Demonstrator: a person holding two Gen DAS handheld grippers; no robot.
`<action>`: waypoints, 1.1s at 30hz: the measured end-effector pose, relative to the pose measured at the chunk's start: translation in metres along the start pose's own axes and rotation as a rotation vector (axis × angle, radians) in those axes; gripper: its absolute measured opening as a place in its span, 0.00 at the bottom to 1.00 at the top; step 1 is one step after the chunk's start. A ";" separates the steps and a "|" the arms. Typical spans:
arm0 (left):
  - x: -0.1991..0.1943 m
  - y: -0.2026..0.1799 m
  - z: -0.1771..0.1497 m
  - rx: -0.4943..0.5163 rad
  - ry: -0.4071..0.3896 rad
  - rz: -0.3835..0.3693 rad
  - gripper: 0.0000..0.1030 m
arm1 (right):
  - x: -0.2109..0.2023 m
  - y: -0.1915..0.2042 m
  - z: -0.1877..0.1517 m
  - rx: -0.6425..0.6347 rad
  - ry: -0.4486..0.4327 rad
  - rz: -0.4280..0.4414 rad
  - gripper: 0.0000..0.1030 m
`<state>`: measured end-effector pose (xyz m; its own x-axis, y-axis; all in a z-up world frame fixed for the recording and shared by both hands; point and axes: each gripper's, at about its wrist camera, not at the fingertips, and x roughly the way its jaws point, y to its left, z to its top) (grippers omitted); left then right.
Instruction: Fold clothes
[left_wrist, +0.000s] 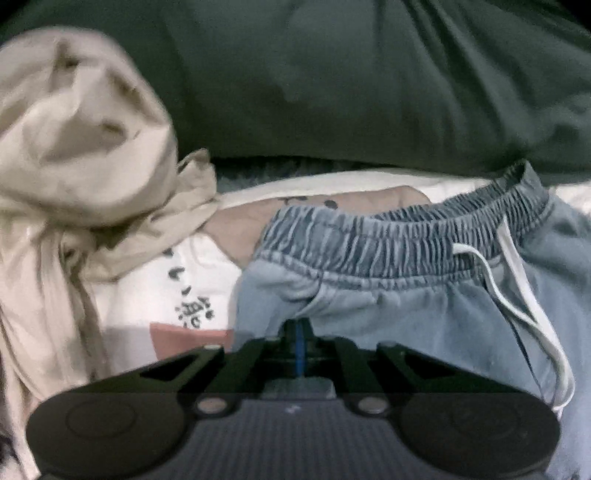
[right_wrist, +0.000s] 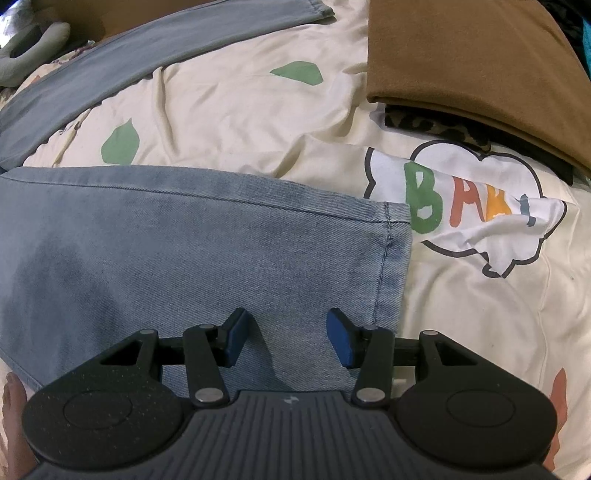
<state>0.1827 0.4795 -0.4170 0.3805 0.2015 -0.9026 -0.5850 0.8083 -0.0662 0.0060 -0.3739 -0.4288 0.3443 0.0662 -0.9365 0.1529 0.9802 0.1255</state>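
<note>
A: Where are we w/ the folding?

B: Early on this piece, I'd say. The denim trousers (right_wrist: 207, 258) lie on the bed's printed duvet (right_wrist: 240, 107), one leg flat, its hem end just beside the BAA speech-bubble print (right_wrist: 461, 206). Our left tongs (left_wrist: 300, 325) are pinched together on the trousers' fabric just below the elastic waistband (left_wrist: 399, 240); the white drawstring (left_wrist: 517, 288) hangs loose beside it.

A: And the right tongs?

B: Right tongs (right_wrist: 286, 338) stand apart over the leg near that hem, nothing between the pads (right_wrist: 341, 339); can't tell if they touch the cloth.

A: Anything done yet?

B: Looks so: a brown folded garment (right_wrist: 476, 66) sits stacked on something dark, beyond the BAA print. Probably finished earlier pieces.

A: What's left?

B: The trousers aren't folded yet. Plus a beige crumpled garment (left_wrist: 74, 147) near the waistband and another grey-blue piece (right_wrist: 110, 74) farther up the duvet, both unfolded. So we're maybe partway thru the pile, at the start on the denim.
</note>
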 end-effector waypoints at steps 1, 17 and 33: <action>-0.002 -0.002 0.003 0.001 0.007 0.004 0.04 | 0.000 0.000 0.000 0.004 -0.001 0.000 0.53; -0.050 -0.075 0.008 0.132 -0.015 -0.149 0.35 | -0.017 -0.012 0.006 0.048 -0.059 0.021 0.53; -0.015 -0.221 -0.001 0.169 0.031 -0.340 0.39 | 0.006 0.002 0.031 0.030 -0.053 0.015 0.53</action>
<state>0.3055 0.2975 -0.3888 0.5096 -0.1086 -0.8535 -0.3018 0.9064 -0.2955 0.0367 -0.3771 -0.4241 0.3956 0.0703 -0.9157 0.1745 0.9732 0.1500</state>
